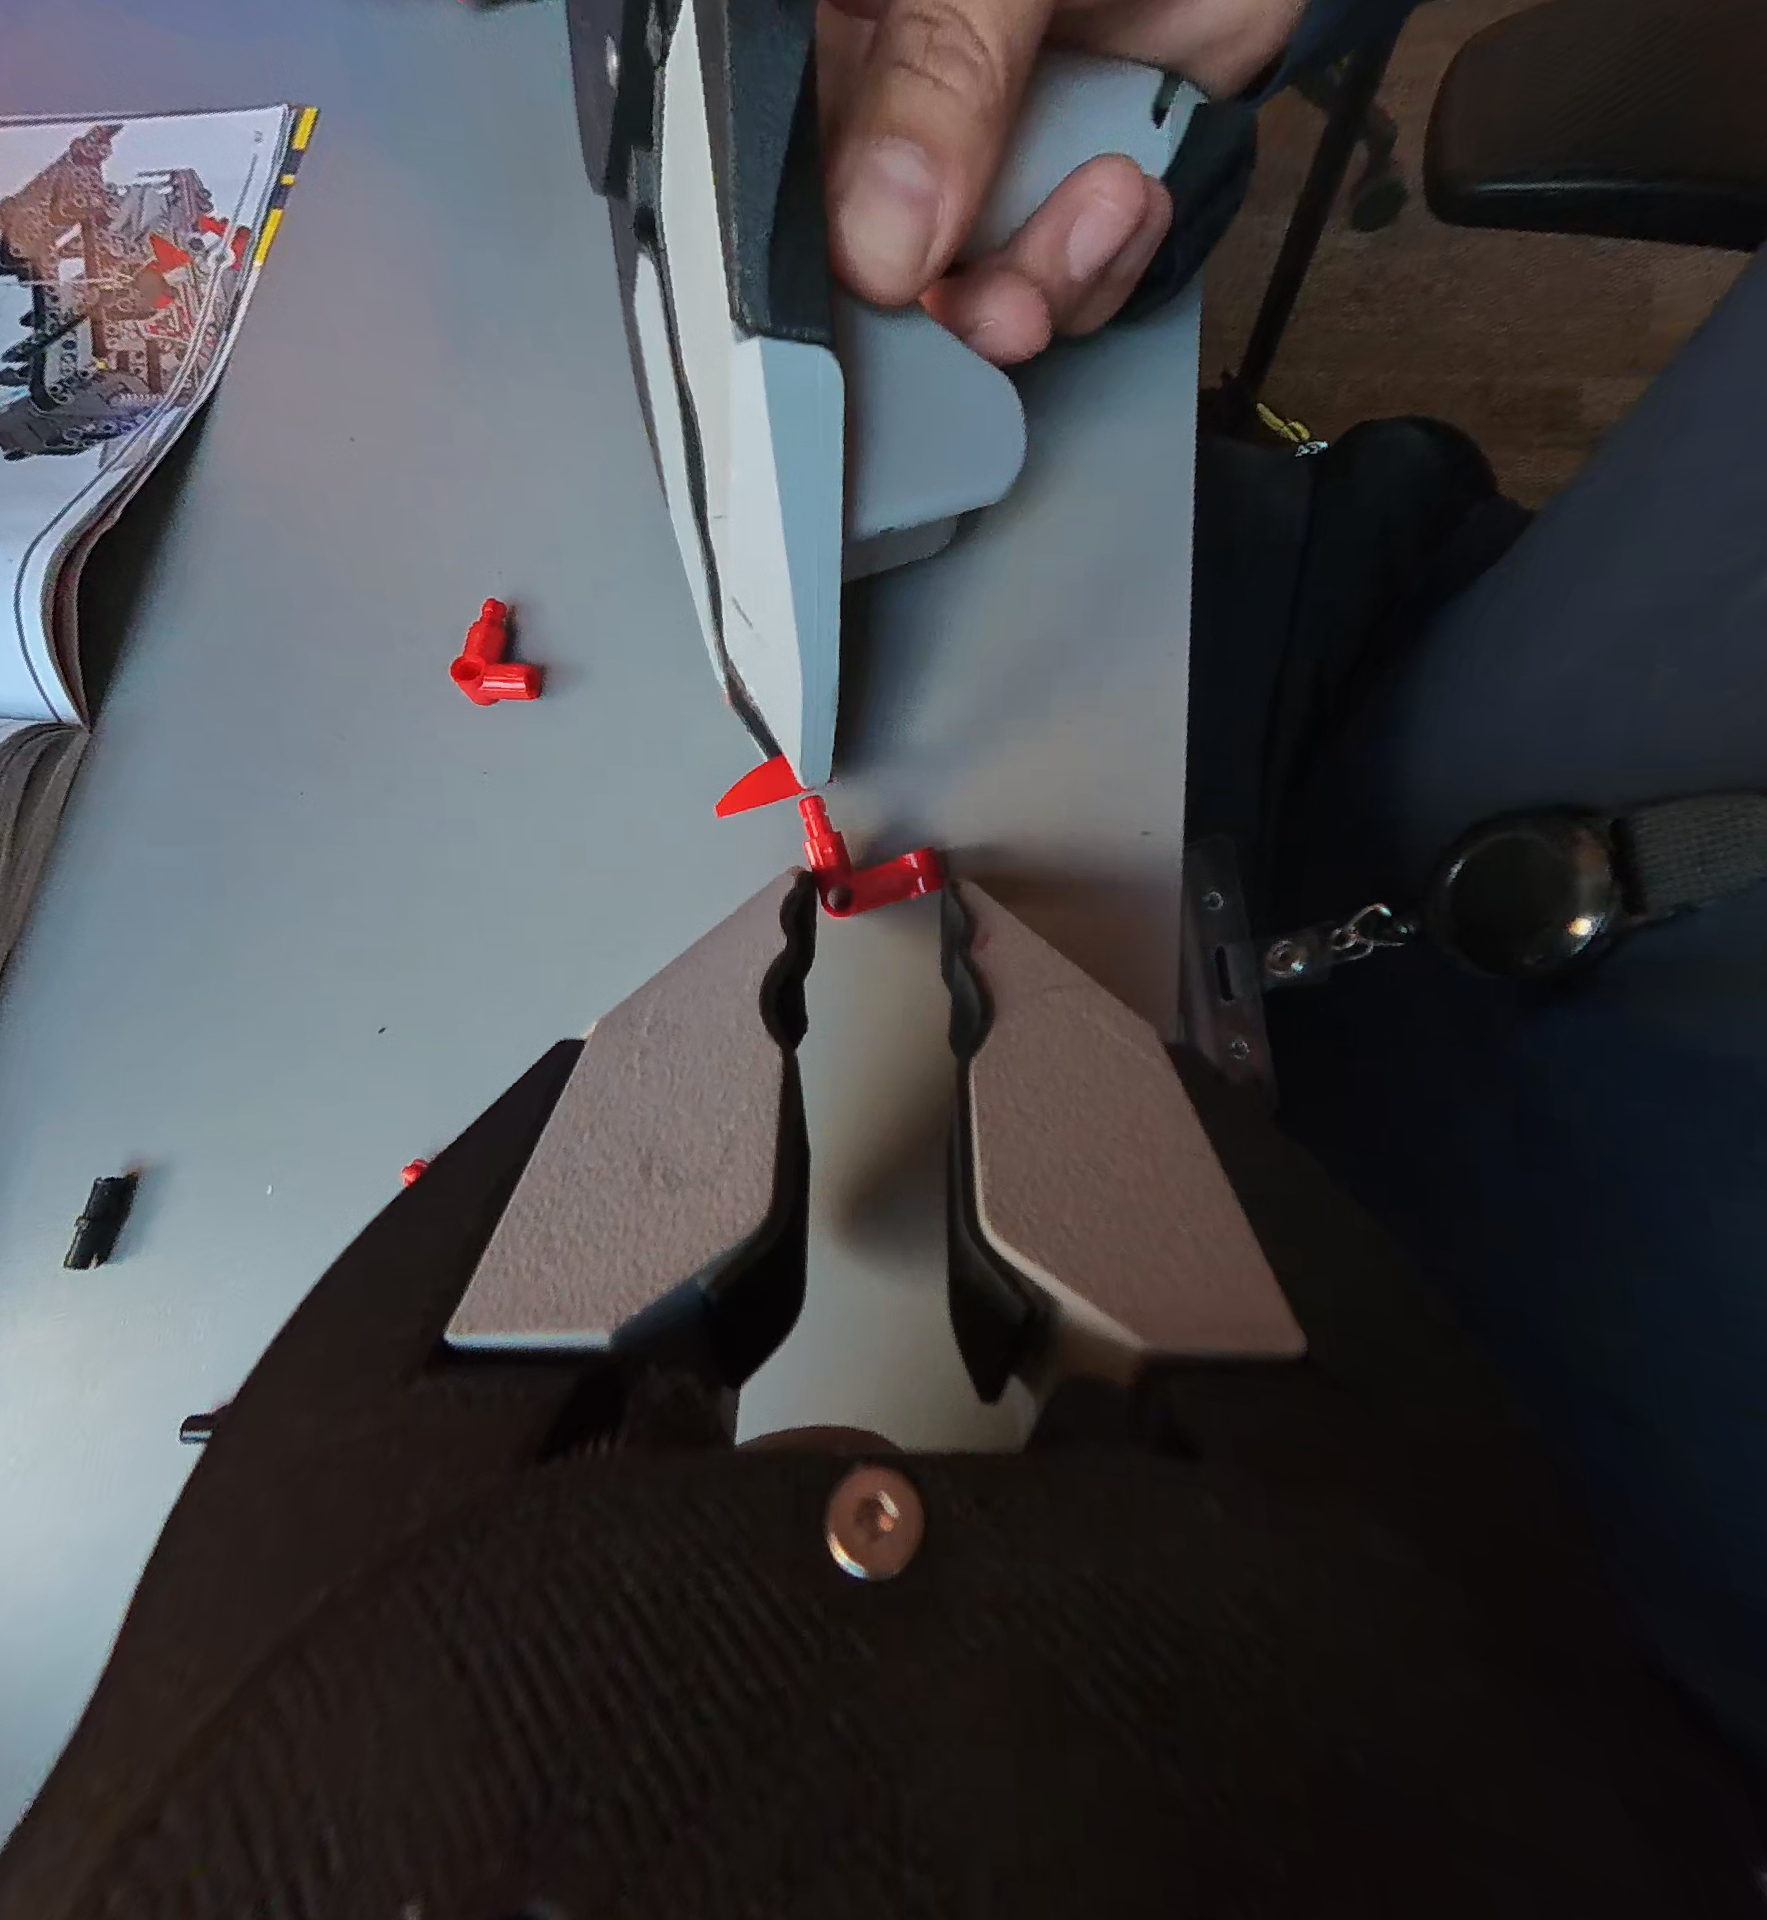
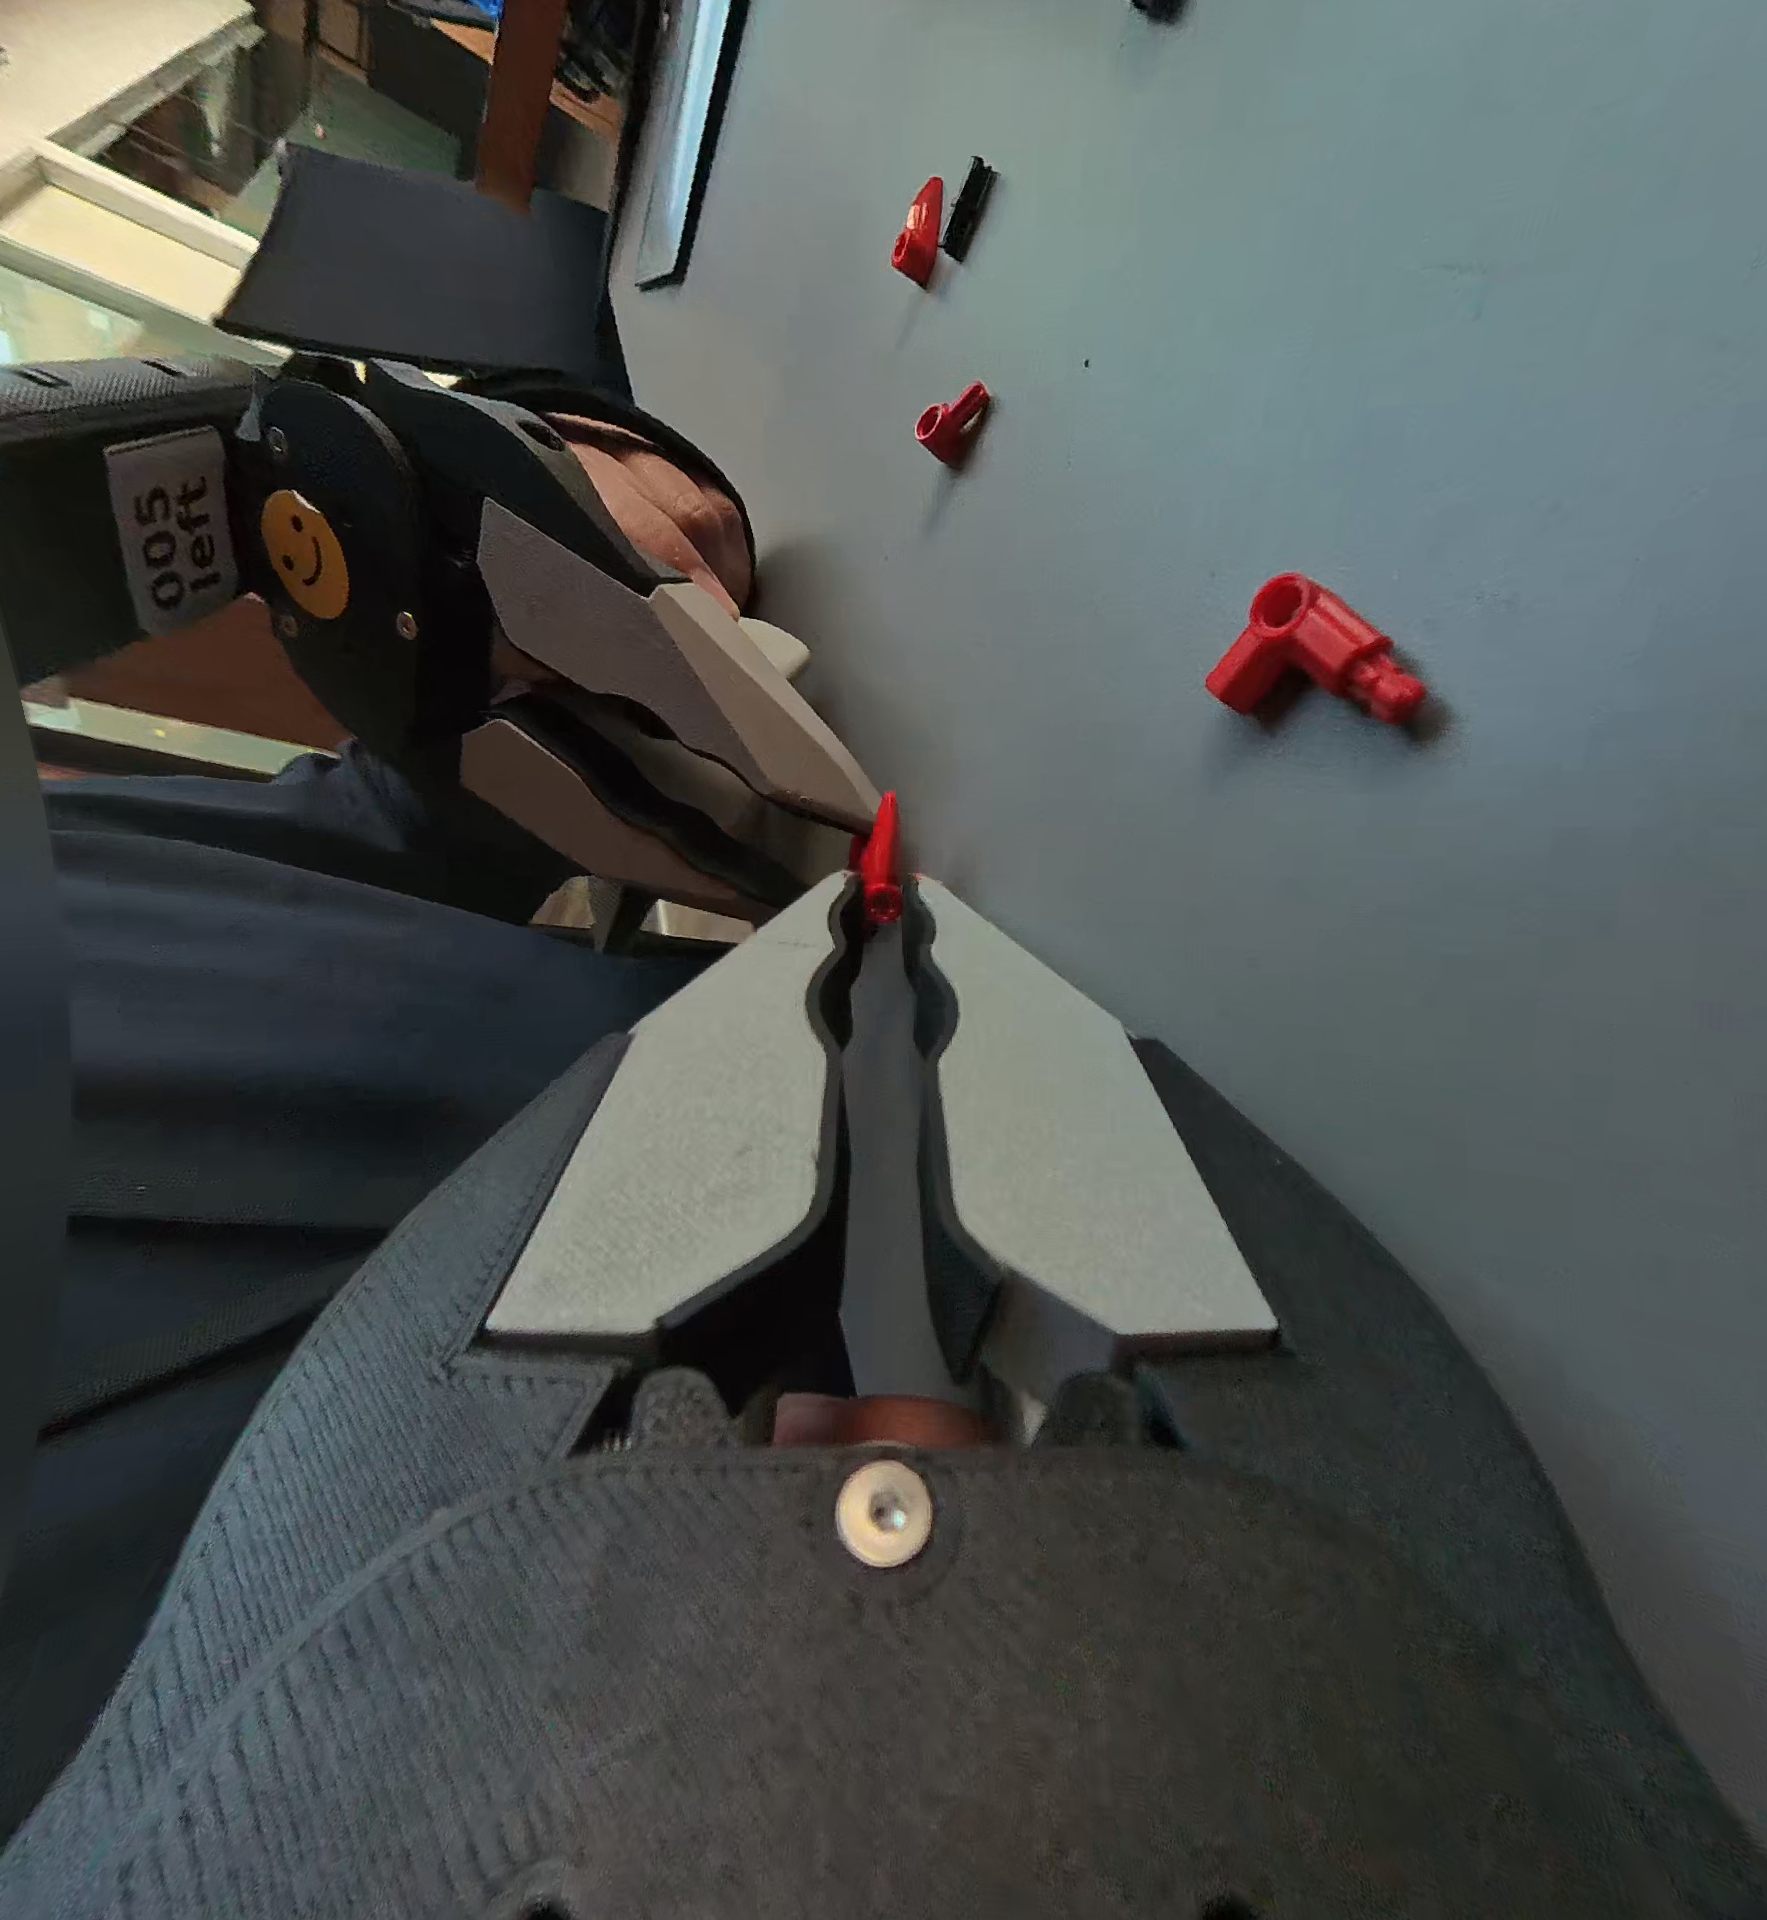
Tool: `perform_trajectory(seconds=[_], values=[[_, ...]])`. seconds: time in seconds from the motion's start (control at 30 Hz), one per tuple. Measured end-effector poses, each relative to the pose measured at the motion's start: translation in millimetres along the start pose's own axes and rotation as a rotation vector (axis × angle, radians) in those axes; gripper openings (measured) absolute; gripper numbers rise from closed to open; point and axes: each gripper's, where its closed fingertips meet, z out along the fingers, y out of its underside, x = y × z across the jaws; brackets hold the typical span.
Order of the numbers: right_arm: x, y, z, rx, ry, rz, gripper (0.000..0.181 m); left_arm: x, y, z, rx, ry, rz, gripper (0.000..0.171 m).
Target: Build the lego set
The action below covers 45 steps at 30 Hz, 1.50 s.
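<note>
Over a grey table, the left gripper pinches a red elbow connector steady, peg outward, so the right gripper, clamping a red tooth piece, can likely join them.

The bench is plain matte grey-blue, and on it the small lego parts are bright red: an angled connector, another connector between the pale grey, black-lined fingers of the left gripper, and a curved tooth piece at the right gripper. A black pin lies near the left edge, and the instruction booklet at far left is white, printed with a brown, grey and red model and a yellow-and-black striped margin. Both gripper bodies are black with a fine ribbed diagonal pattern and a silver screw, and the left one bears a yellow smiley sticker.
</note>
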Motion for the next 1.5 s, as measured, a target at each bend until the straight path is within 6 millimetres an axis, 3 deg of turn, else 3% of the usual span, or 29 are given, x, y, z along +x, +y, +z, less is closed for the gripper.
perform_trajectory(seconds=[0.6,0.83,0.9,0.97,1.17,1.37,1.43,1.5], values=[[-1.2,-1.1,0.2,-0.012,-0.059,0.071,0.003,3.6,0.5,-0.8,0.006,0.023,0.023,0.021],[9.0,-4.4,-9.8,0.008,0.112,-0.125,0.003,4.1,-8.8,-9.8,0.085,0.109,-0.07,0.021],[4.4,-6.4,-13.2,0.037,0.12,-0.189,0.003,1.5,-10.1,-14.8,0.107,0.122,-0.128,0.032],[12.8,-3.7,-16.7,0.022,0.205,-0.247,0.003,4.8,-5.2,-16.2,0.091,0.151,-0.165,0.033],[15.6,2.0,-20.2,-0.031,0.203,-0.227,0.003,4.0,-0.6,-13.5,0.025,0.115,-0.154,0.031],[11.3,-1.1,-29.2,-0.103,0.229,-0.271,0.003,-1.4,-3.0,-26.3,0.05,0.06,-0.195,0.028],[14.7,-3.5,-33.0,-0.124,0.269,-0.296,0.016,-3.4,-3.0,-29.1,0.061,0.046,-0.213,0.026],[19.6,2.5,-34.0,-0.19,0.307,-0.321,0.016,-2.8,-2.7,-29.0,0.063,0.043,-0.223,0.024]])
